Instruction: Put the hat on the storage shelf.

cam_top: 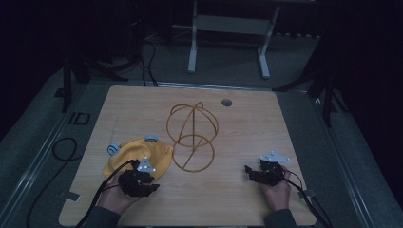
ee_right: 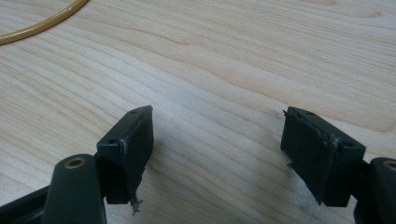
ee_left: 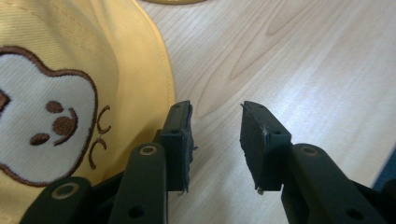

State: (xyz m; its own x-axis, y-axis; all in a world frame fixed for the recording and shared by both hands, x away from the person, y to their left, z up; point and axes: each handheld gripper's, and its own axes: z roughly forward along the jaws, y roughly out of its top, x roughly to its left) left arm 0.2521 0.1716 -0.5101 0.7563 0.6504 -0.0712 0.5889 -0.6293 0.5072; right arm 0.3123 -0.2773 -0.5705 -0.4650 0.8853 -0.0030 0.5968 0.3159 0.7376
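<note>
Hat (cam_top: 138, 153) lies flat on the surface (cam_top: 237, 199), just left of the left hand-held gripper (ee_left: 215, 140), whose jaws gape slightly, empty, seemingly lined up for its brim. Right hand-held gripper (ee_right: 217, 154) rests wide open, empty, well apart from the frame (cam_top: 192, 135).

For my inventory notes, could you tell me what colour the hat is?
Yellow hat, with a white bear-face patch outlined in brown; clearest in the left gripper view.

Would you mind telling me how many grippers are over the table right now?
2. The left gripper is at the near left, beside the yellow hat. The right gripper is at the near right, over bare wood. Both are open.
</note>
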